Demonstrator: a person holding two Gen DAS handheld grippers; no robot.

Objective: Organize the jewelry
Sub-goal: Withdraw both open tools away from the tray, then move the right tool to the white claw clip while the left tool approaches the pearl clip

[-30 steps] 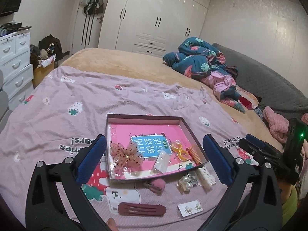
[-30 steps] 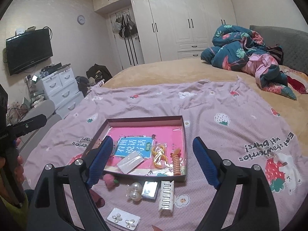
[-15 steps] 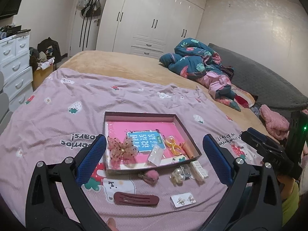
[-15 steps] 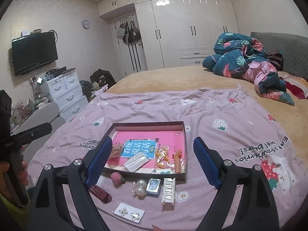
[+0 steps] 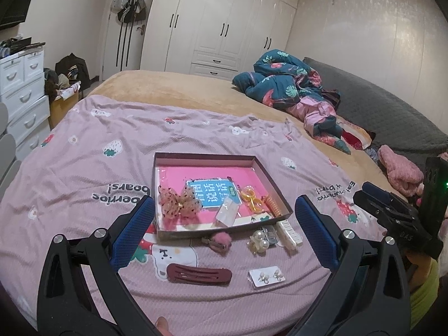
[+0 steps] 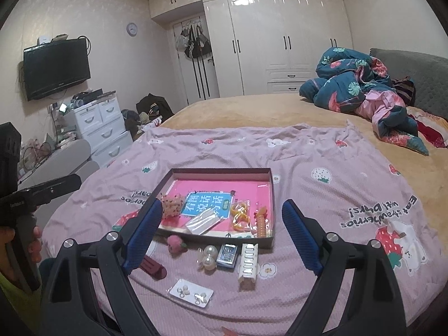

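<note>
- While both grippers hang wide open over the pink bedsheet (image 5: 84, 145), nothing is held; judged step: between picks, sizing up what is left outside the box.
- Shallow cardboard box (image 6: 267, 240) sits mid-sheet, already holding a mesh bow (image 5: 179, 203), a clear packet (image 6: 203, 221), yellow rings (image 6: 239, 214) and an orange spiral tie (image 6: 261, 222) on its pink liner.
- Left gripper (image 5: 224, 232): jaws spread fully, empty, framing the box's near edge and the loose items.
- Right gripper (image 6: 222, 236): jaws likewise at full spread, empty, aimed at the same cluster.
- Loose on the sheet, just in front of the box:
  - maroon snap clip (image 5: 199, 273), nearest the left gripper
  - white comb clip (image 6: 247, 261), just right of the blue pin case (image 6: 227, 255)
  - earring card (image 6: 191, 292), closest to the person
  - pearl clip (image 6: 208, 257), touching the pin case
  - pink pom-pom clip (image 6: 176, 243), at the box wall
- Judged next move: drop one gripper onto a single loose piece, close, lift over the wall.
- Flat items (card, snap clip) likely need a low, edge-on approach; soft sheet may bunch up between the pads.
</note>
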